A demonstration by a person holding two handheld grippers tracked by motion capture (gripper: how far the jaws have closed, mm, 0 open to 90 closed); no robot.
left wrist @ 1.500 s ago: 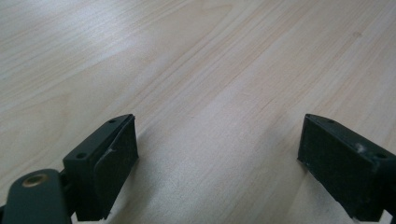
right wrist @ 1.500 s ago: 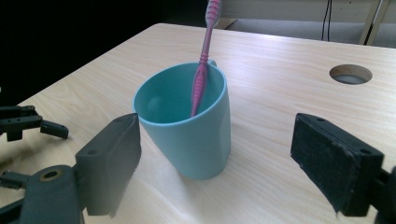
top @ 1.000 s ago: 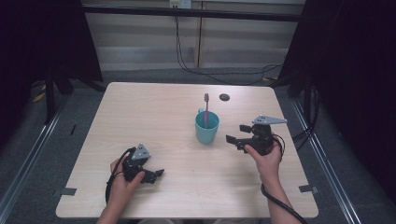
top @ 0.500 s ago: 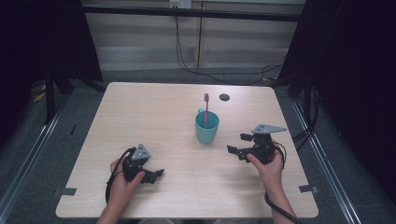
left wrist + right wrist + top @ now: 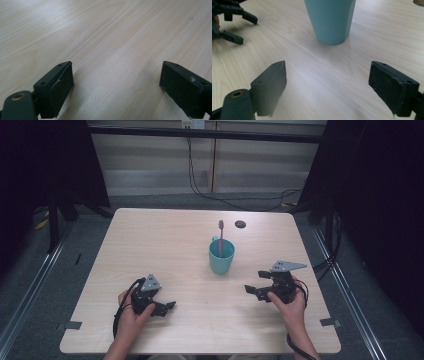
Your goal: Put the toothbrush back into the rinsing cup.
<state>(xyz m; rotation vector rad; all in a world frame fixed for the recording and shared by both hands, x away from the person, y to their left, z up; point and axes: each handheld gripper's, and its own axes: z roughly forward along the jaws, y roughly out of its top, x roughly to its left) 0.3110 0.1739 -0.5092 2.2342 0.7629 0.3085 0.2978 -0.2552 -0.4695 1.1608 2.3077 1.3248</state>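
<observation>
With both pairs of fingers spread wide and empty, our right gripper (image 5: 259, 287) sat near the teal cup (image 5: 221, 256) mid-bench holding a toothbrush (image 5: 220, 234), and we judged a careless reach could topple it.

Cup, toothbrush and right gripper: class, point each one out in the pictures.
Cup (image 5: 221, 257): high view, its outer wall.
Toothbrush (image 5: 220, 231): high view, upper handle above the rim.
Right gripper (image 5: 255, 282): high view, between its open jaws.
</observation>
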